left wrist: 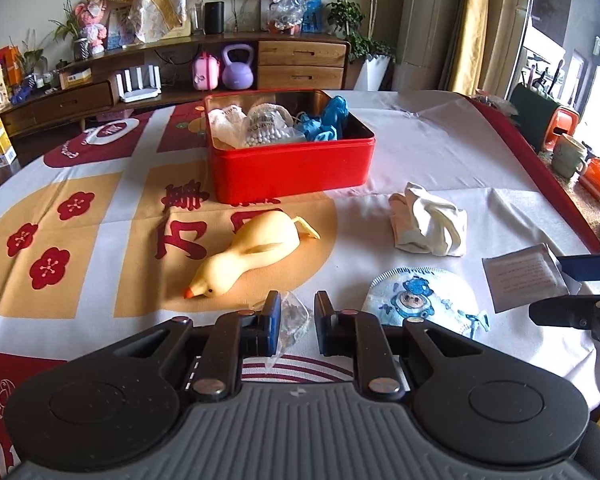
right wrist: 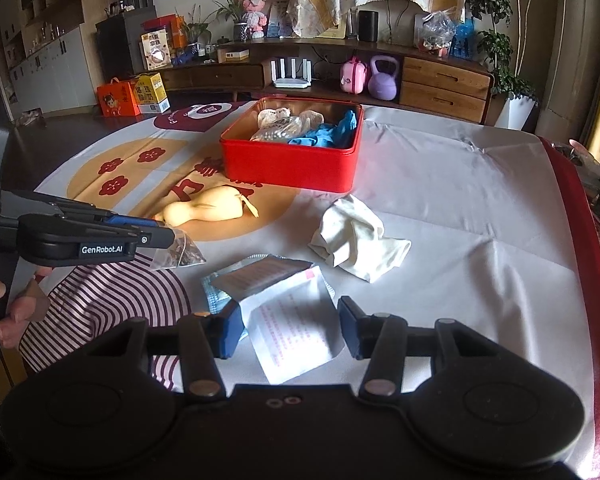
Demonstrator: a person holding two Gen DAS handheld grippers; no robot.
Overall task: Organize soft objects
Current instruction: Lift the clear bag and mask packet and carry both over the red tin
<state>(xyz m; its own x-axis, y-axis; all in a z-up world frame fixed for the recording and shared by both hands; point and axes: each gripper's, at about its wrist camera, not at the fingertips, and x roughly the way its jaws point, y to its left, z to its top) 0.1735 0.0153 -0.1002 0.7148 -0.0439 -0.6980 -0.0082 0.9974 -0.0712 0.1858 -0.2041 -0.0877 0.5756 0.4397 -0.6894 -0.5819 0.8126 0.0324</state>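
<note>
A red tin box stands mid-table holding white net bags, a bead bag and blue gloves. A yellow rubber duck lies in front of it. A crumpled white cloth lies to the right. My left gripper is partly open around a small clear plastic bag; no firm grip shows. My right gripper is open over a white paper packet, with a grey foil packet behind. A cartoon-print mask lies beside the left gripper.
The table has a white, red and gold printed cloth; its red edge runs along the right. A wooden sideboard with a purple kettlebell stands beyond. Cups and orange items sit off the right side.
</note>
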